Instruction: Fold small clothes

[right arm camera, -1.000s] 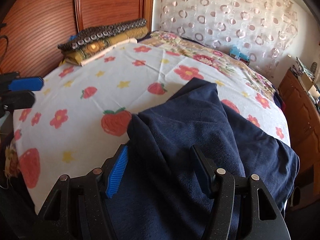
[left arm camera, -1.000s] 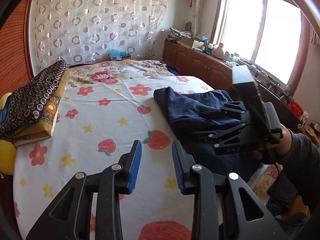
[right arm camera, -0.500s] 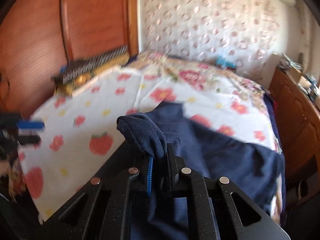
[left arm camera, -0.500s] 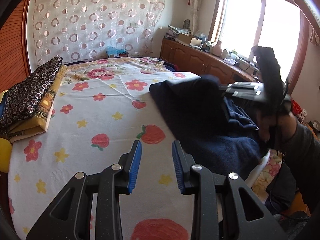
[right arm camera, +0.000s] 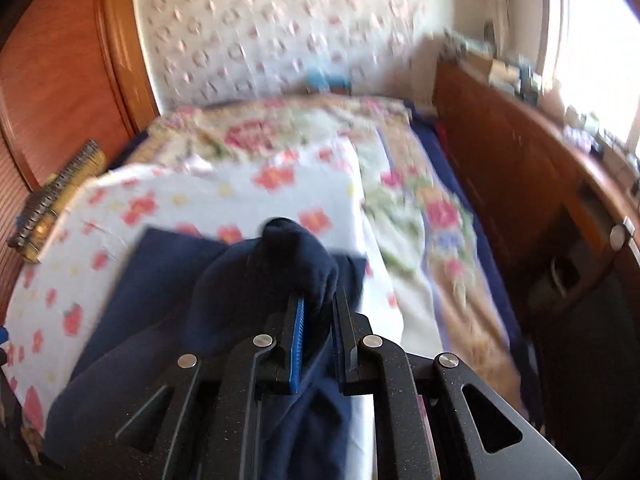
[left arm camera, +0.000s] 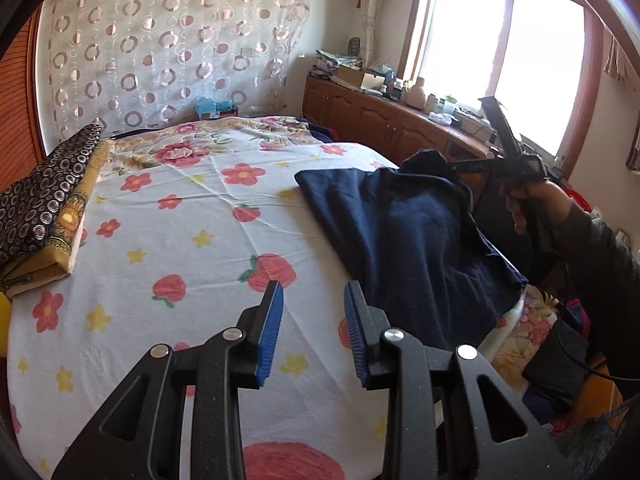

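A dark navy garment [left arm camera: 408, 232] lies on the right side of the flowered bedsheet [left arm camera: 192, 248]. My right gripper [right arm camera: 318, 312] is shut on a bunched edge of the navy garment [right arm camera: 296, 260] and holds that part lifted above the bed. In the left wrist view the right gripper [left arm camera: 452, 164] is at the garment's far right corner, above the bed's right edge. My left gripper [left arm camera: 313, 320] is open and empty, above the sheet just left of the garment's near edge.
A folded patterned blanket [left arm camera: 44, 200] lies at the bed's left side. A wooden cabinet [left arm camera: 384, 128] with clutter runs along the right wall under the window. A wooden headboard [right arm camera: 60, 80] stands on the left. A patterned curtain [left arm camera: 172, 56] hangs behind.
My right gripper closed on the navy garment and lifted it up and to the right, spreading the cloth. My left gripper stayed open in about the same place.
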Action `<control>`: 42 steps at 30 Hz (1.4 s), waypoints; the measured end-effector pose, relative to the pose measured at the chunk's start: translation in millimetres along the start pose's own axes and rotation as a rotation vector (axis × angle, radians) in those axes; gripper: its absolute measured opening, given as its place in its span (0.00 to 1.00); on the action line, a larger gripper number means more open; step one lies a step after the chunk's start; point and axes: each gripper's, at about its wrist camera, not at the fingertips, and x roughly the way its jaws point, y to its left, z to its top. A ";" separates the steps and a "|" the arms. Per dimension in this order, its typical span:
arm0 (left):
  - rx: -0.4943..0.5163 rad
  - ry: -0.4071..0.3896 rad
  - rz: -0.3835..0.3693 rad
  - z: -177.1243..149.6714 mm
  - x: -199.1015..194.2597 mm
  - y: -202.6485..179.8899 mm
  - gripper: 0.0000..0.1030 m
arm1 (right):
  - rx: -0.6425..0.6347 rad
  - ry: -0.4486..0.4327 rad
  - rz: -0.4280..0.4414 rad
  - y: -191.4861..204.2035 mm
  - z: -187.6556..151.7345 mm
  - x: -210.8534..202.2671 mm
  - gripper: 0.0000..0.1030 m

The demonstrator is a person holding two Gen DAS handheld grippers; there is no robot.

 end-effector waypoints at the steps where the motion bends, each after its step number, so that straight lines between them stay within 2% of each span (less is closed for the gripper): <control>1: 0.002 0.004 -0.001 -0.3 1.4 -0.7 0.31 | 0.002 -0.003 -0.010 -0.9 -6.2 -0.1 0.20; 7: 0.008 0.026 -0.016 -3.6 12.1 -12.0 0.31 | 0.001 -0.080 0.023 2.8 -34.8 -32.9 0.28; 10: 0.016 0.033 -0.027 -5.2 16.1 -19.4 0.31 | -0.020 -0.113 0.007 13.7 -59.5 -53.0 0.28; 12: 0.028 0.039 -0.038 -6.4 18.5 -26.7 0.31 | -0.041 -0.133 0.037 23.5 -75.8 -67.6 0.28; 15: 0.047 0.052 -0.055 -8.7 22.1 -36.6 0.31 | -0.059 -0.125 0.079 33.7 -109.5 -84.3 0.28; 20: 0.063 0.076 -0.069 -12.3 31.4 -48.7 0.31 | -0.094 -0.065 0.114 39.0 -143.8 -85.2 0.28; 25: 0.079 0.092 -0.074 -13.8 34.5 -56.1 0.31 | -0.122 0.001 0.066 40.8 -157.5 -73.8 0.28; 31: 0.065 0.099 -0.078 -14.4 36.7 -52.5 0.31 | -0.141 0.019 0.088 43.9 -165.8 -75.2 0.28; 32: 0.061 0.104 -0.078 -14.8 38.4 -51.3 0.31 | -0.144 0.021 0.093 43.0 -162.3 -73.6 0.25; 33: 0.057 0.109 -0.077 -14.9 39.6 -50.7 0.31 | -0.149 0.014 0.089 41.3 -163.4 -74.9 0.11; 34: 0.054 0.111 -0.079 -15.2 39.6 -50.3 0.31 | -0.149 -0.002 0.083 41.5 -158.9 -74.4 0.08; 39: 0.057 0.096 -0.085 -13.3 33.7 -53.1 0.31 | -0.144 -0.071 0.110 29.8 -157.8 -107.5 0.06; 42: 0.060 0.089 -0.090 -12.9 31.0 -54.6 0.31 | -0.148 -0.098 0.085 18.0 -159.4 -135.3 0.06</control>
